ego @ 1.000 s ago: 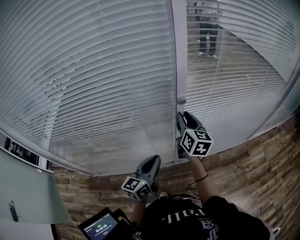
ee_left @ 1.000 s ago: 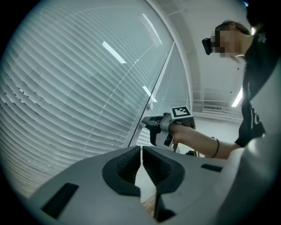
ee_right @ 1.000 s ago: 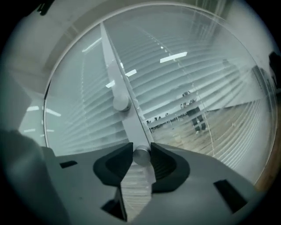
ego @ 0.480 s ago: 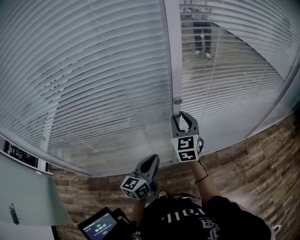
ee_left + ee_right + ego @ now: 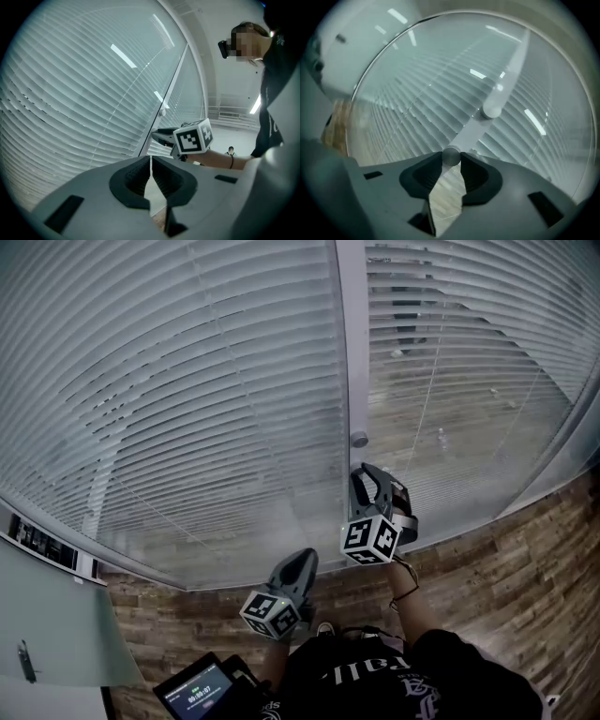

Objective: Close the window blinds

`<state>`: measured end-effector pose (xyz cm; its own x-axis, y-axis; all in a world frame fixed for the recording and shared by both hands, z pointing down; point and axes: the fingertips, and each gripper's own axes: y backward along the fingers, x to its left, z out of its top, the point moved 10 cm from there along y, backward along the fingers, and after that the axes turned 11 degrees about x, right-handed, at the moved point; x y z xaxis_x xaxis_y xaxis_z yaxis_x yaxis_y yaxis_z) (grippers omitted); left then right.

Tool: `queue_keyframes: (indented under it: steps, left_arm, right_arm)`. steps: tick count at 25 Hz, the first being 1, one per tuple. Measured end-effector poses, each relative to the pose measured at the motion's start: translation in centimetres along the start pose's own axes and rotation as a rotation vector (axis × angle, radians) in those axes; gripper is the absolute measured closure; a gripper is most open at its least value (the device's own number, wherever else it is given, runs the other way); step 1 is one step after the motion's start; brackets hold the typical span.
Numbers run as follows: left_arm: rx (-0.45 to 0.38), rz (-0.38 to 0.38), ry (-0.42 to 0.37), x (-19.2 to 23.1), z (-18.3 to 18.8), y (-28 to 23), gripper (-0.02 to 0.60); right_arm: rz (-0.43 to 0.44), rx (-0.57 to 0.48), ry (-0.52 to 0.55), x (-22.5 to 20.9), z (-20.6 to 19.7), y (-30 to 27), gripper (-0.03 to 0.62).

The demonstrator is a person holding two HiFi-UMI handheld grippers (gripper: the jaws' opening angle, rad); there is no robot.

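Two grippers are in our hands. Nearest us, at six o'clock in the head view, the left gripper (image 5: 150, 163) hangs low with its jaws pressed together on nothing. Just beyond it, toward one o'clock, the right gripper (image 5: 451, 159) has its jaws pinched on a small round grey metal knob (image 5: 451, 155). That knob sits on the pale grey upright frame post (image 5: 349, 352) between the two glass panes. A second knob (image 5: 359, 439) sits on the post just past it, untouched. Behind the glass at ten o'clock, the wide white slatted blind (image 5: 187, 381) looks tilted nearly shut and lets little through. At one o'clock the narrower white slatted blind (image 5: 469, 390) has open gaps: wooden floor (image 5: 441, 442) shows between its slats, and near twelve the dark legs of a person (image 5: 408, 329) standing far off. We judge the job partly done, with this right-hand blind left to close by working the held knob. Which blind that knob drives, we cannot tell.
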<state>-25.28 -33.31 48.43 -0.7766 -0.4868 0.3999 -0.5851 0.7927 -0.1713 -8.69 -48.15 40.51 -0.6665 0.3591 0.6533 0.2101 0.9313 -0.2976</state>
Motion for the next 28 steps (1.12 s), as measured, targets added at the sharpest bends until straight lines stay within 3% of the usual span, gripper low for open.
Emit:
queue_keyframes:
  steps: [1,2,4,10,12,14,16,20,22,24,25,26,28]
  left_arm:
    - [0.002,-0.001,-0.001,-0.1,-0.1,-0.1,0.577]
    - [0.004,-0.002,-0.001,-0.2,-0.1,-0.1,0.577]
    - [0.009,-0.007,-0.002,-0.3,-0.1,-0.3,0.577]
    - [0.007,-0.013,-0.003,-0.4,-0.1,-0.6,0.577]
    - [0.006,-0.007,-0.002,-0.3,-0.1,-0.5,0.577]
    - [0.004,0.0,0.001,-0.2,-0.2,-0.4,0.577]
    - [0.003,0.007,0.003,0.0,-0.2,-0.3,0.577]
    - [-0.001,0.012,0.005,0.0,-0.3,0.0,0.577]
    - [-0.001,0.012,0.004,0.1,-0.3,0.0,0.577]
    - [0.002,0.009,0.001,0.1,-0.3,0.0,0.577]
    - [0.004,0.005,-0.001,0.1,-0.3,0.0,0.577]
    - [0.006,0.001,-0.002,0.0,-0.3,-0.1,0.577]
    - [0.007,-0.008,-0.002,-0.1,-0.4,-0.1,0.577]
  right_arm:
    - [-0.025,-0.005,0.093,0.2,-0.1,0.0,0.461]
    - [-0.024,-0.017,0.115,0.2,-0.2,0.0,0.461]
    - [0.031,-0.043,-0.002,-0.3,-0.3,-0.1,0.461]
    - [0.341,-0.096,-0.85,-1.7,-2.0,-0.8,0.459]
    - [0.38,-0.108,-0.987,-1.9,-2.1,-1.0,0.459]
    - [0.366,-0.107,-0.958,-2.0,-2.1,-1.1,0.461]
    - [0.304,-0.086,-0.778,-1.9,-1.7,-1.0,0.461]
    - [0.043,0.0,0.016,-0.4,0.3,-0.3,0.461]
    - [0.012,-0.011,0.189,0.0,0.4,-0.3,0.461]
    - [0.013,-0.03,0.238,0.1,0.4,-0.3,0.461]
    - [0.022,-0.039,0.214,0.2,0.5,-0.4,0.461]
    - [0.051,-0.048,0.13,0.1,0.5,-0.4,0.459]
    - [0.165,-0.068,-0.198,-0.5,0.1,-0.5,0.459]
